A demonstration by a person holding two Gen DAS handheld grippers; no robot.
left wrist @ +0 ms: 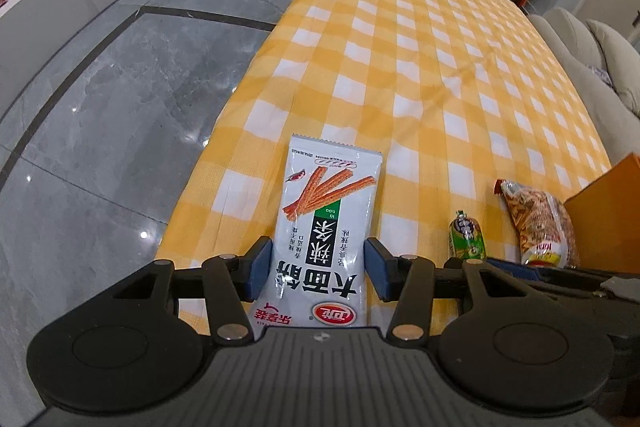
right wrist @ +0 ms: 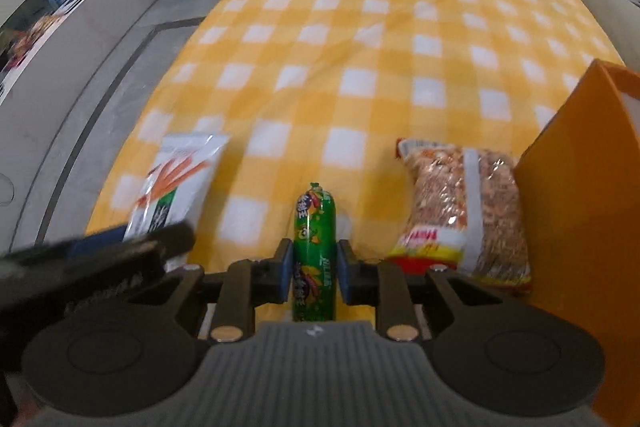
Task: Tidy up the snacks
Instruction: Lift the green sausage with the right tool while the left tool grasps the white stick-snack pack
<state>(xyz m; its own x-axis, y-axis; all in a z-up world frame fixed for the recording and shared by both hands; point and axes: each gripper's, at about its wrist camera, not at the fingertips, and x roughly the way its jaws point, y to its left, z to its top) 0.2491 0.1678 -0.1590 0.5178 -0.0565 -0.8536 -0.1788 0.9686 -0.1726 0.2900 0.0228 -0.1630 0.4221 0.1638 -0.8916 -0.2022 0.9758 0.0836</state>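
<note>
1. The white spicy-strip packet [left wrist: 324, 227] lies flat on the yellow-and-white checked surface [left wrist: 420, 67], near its left edge. Its long axis runs straight away from the left wrist camera, the end with the pictured strips pointing far and the red logo end nearest the camera.
2. The left tongs [left wrist: 320, 269] straddle the packet across its width. The blue pads [left wrist: 258, 269] sit right at its two long edges, apparently touching; whether they squeeze it I cannot tell.
3. The green sausage stick [right wrist: 314, 255] lies on the surface to the right of the packet, apart from it. Its long axis also runs away from the right wrist camera, its crimped tip pointing far.
4. The right tongs [right wrist: 314, 273] stand narrow around the stick. The left pad [right wrist: 285, 277] meets its side, while a thin gap shows at the right pad, so it looks bracketed rather than clamped.
5. A clear bag of nut mix [right wrist: 464, 211] lies right of the stick, long axis roughly parallel, red label end toward the camera.
6. An orange box [right wrist: 580, 207] stands just beside that bag, at the surface's right side.
</note>
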